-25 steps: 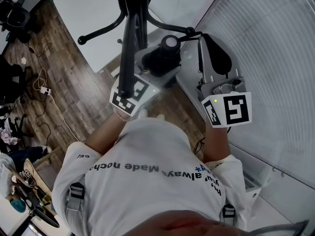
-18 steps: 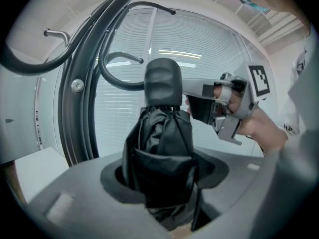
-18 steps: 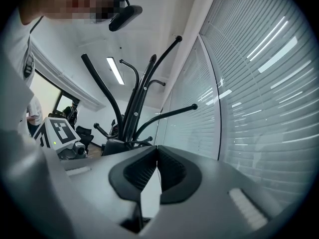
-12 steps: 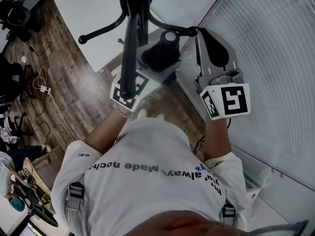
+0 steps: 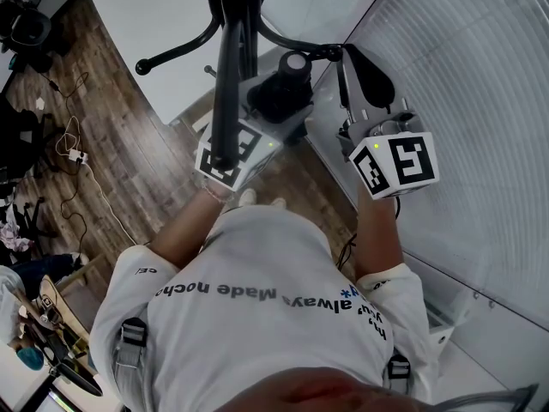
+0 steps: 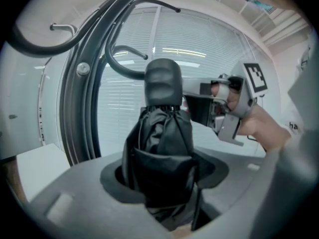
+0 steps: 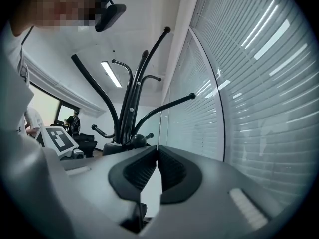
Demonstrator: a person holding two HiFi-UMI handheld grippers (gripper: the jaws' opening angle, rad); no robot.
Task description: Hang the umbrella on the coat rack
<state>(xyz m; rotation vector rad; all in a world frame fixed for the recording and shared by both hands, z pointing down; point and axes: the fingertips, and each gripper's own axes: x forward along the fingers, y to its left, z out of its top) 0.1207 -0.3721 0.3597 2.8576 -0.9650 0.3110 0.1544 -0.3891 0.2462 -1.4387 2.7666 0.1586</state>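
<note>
A folded black umbrella (image 6: 162,153) stands upright between the jaws of my left gripper (image 6: 162,171), which is shut on its fabric body. Its rounded black handle (image 6: 163,83) points up, close to the coat rack's dark pole (image 6: 82,83) and curved hooks. From above, the umbrella (image 5: 287,88) sits just right of the pole (image 5: 230,67), under a hook. My right gripper (image 5: 371,71) hangs beside it on the right, jaws together and empty. In the right gripper view, its pads (image 7: 157,156) meet, with the rack (image 7: 130,103) ahead.
White slatted blinds (image 5: 463,75) on a glass wall close off the right side. Wooden floor with cables (image 5: 81,157) lies at the left, with a chair (image 5: 26,28) at the far left. A white panel (image 5: 163,24) stands behind the rack.
The right gripper has rolled a little, so its marker cube now faces up more. The left gripper and the umbrella have barely shifted.
</note>
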